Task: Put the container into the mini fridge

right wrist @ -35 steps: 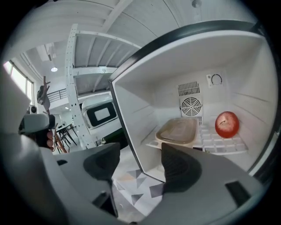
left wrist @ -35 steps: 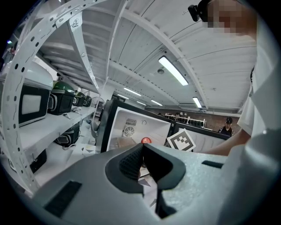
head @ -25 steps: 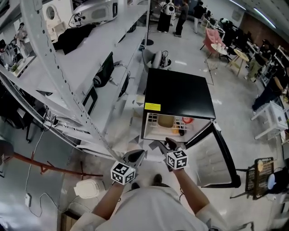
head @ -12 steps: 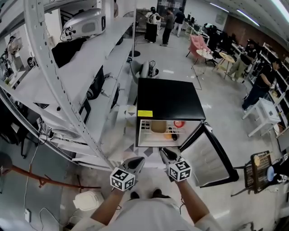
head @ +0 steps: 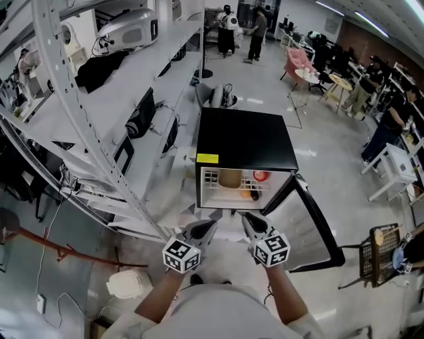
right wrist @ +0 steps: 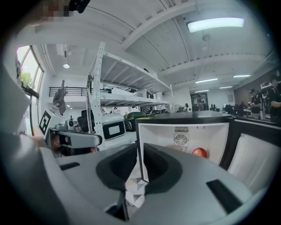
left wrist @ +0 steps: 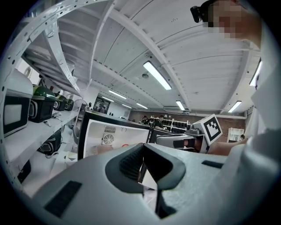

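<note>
Left gripper [head: 202, 228] and right gripper [head: 248, 220]: pale grey moulded shells are noted, each tapering to a rounded nose. A white marker cube [head: 181, 255] printed with black squares is carried at the rear of the left one, and a second marker cube [head: 272, 250] of the same kind on the right. Dark, finely ribbed pads [left wrist: 131, 162] are set into the scooped jaw hollows. Shallow dark rectangular recesses [left wrist: 61, 200] are let into the shell tops. A pale off-white shirt [head: 218, 311] is worn, with the sleeves ending short of the forearms. A small black camera [left wrist: 199, 12] is mounted at the head.
</note>
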`<state>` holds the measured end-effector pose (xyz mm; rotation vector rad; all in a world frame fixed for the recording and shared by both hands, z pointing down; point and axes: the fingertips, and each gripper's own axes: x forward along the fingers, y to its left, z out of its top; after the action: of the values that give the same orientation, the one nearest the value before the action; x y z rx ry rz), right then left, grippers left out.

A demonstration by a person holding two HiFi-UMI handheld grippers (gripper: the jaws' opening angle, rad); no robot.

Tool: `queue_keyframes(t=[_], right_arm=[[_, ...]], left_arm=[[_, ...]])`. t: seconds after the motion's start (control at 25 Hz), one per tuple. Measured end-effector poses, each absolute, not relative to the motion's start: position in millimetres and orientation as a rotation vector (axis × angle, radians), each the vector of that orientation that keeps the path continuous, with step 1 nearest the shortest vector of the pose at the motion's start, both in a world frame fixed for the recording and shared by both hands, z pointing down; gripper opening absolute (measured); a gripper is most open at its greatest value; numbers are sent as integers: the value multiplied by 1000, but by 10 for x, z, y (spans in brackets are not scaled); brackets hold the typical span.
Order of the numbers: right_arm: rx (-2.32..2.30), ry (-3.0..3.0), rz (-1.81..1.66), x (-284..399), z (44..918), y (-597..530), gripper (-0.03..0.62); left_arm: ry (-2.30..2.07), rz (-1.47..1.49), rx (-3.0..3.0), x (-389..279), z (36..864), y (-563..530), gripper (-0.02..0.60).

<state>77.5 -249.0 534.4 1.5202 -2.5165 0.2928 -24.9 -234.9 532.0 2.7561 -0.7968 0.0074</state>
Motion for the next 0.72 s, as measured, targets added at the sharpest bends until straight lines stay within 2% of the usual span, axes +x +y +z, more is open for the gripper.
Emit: queue_keyframes(t=[0.36, 0.72], right_arm=[[1506, -2604, 265, 1011, 5101, -2232, 8], [1544, -2619, 299, 1174, 5106, -2206, 8]], left_arm=[[-864, -16, 2780, -101, 5142, -2235, 5], [-883, -13, 2773, -42, 5118, -2199, 5]])
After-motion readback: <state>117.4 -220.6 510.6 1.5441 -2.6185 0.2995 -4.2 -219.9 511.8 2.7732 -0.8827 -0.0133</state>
